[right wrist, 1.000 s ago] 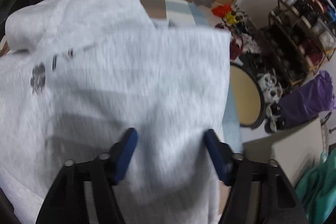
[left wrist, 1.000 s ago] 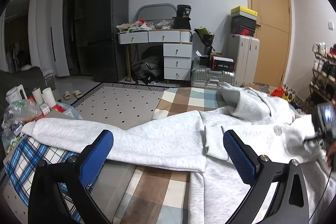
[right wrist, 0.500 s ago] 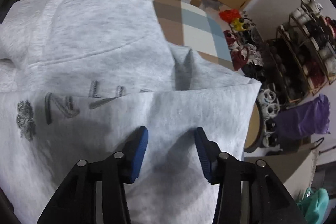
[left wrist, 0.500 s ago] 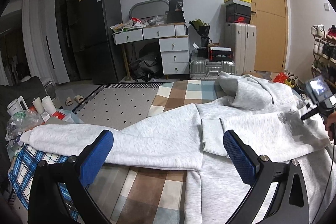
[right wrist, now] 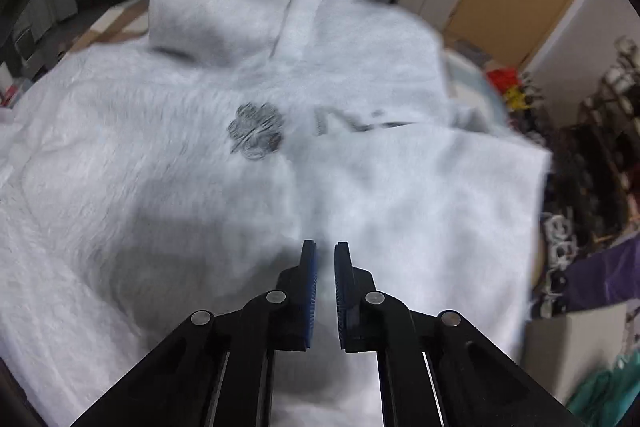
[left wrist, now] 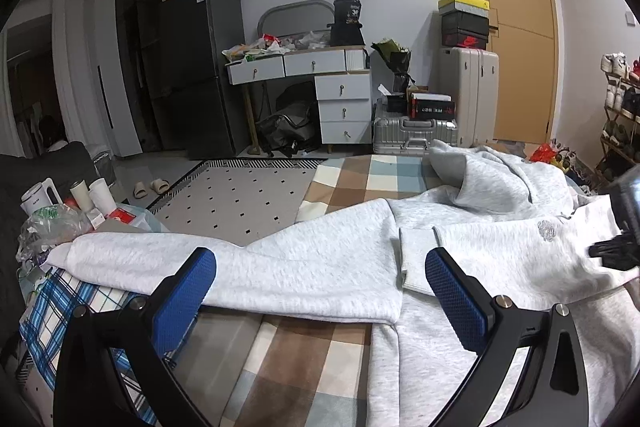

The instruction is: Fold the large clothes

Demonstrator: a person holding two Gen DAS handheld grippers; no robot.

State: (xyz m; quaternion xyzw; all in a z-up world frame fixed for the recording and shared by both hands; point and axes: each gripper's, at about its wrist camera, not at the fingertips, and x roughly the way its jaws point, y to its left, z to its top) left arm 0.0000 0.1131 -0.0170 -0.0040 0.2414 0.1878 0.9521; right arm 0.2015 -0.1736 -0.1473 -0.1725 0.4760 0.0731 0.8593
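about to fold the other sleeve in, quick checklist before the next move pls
1. Right sleeve folded onto the hoodie chest: ok.
2. Left sleeve stretched out flat, clear to grab: ok.
3. Left gripper open above that sleeve: ok.
4. Right gripper has just closed; no cloth visibly between its pads: ok.
5. Hood flat: not ok, bunched.
6. Hem straight: cannot tell, out of view.

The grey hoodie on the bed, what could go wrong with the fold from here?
The long sleeve stretches toward the bed's edge beside the clutter of cups and bags; pulling it might drag something off. The right claw, its jaws just closed, seems to pinch nothing, so it may lift away without the hoodie. The bunched hood could leave a lump.
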